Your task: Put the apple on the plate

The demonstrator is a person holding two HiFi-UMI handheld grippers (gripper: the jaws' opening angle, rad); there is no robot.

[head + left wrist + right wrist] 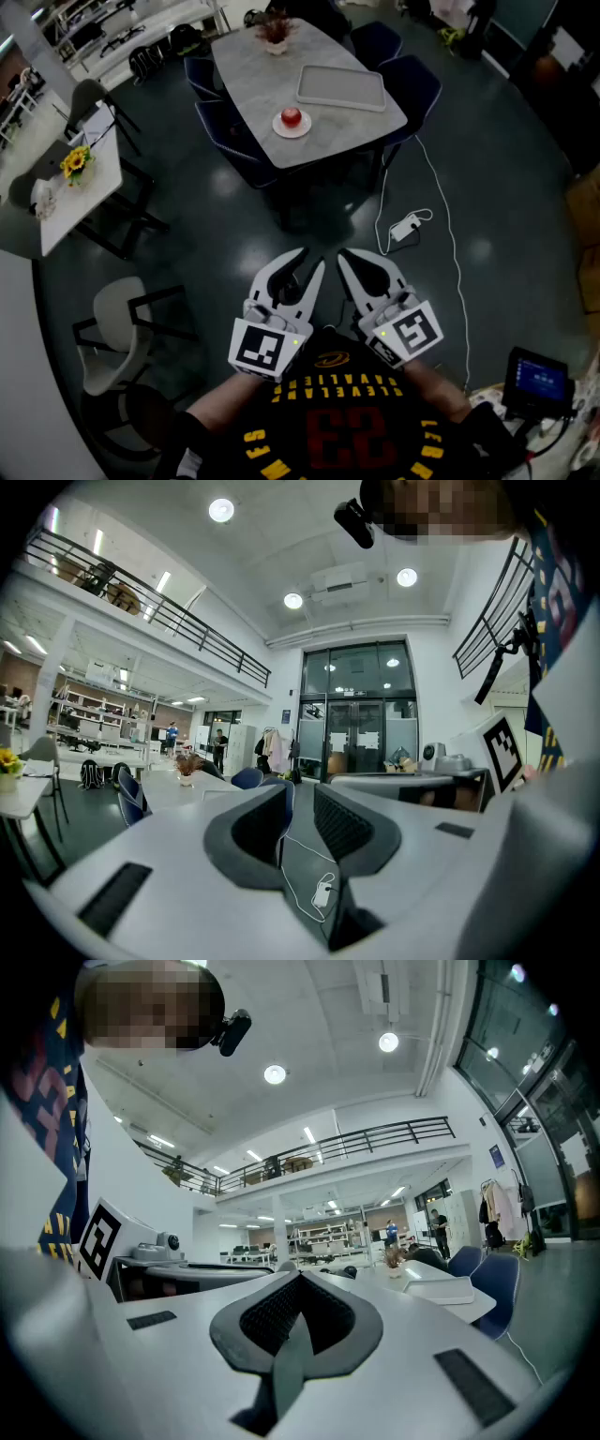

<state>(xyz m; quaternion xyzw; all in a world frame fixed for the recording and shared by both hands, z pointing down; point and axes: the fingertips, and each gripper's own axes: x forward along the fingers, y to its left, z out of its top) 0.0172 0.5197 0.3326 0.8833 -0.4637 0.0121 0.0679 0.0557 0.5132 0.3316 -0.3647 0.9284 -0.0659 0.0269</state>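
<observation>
Head view: apple [292,116] sits on plate [278,128] on table [251,75], well apart from left gripper [314,258] and right gripper [350,255]. Left gripper view: jaws apart, nothing between. Right gripper view: jaws together, empty.

The person's shirt [349,439] bears "23" and, seemingly, "Cleveland".

We log the head view as dim and underexposed, with pale sheen patches on the floor [480,248]. Both claw views are bright under flaring round ceiling lamps [221,510]. Their edges bow and their corners are black. Left claw [300,799] and right claw [298,1283] are soft close up.
</observation>
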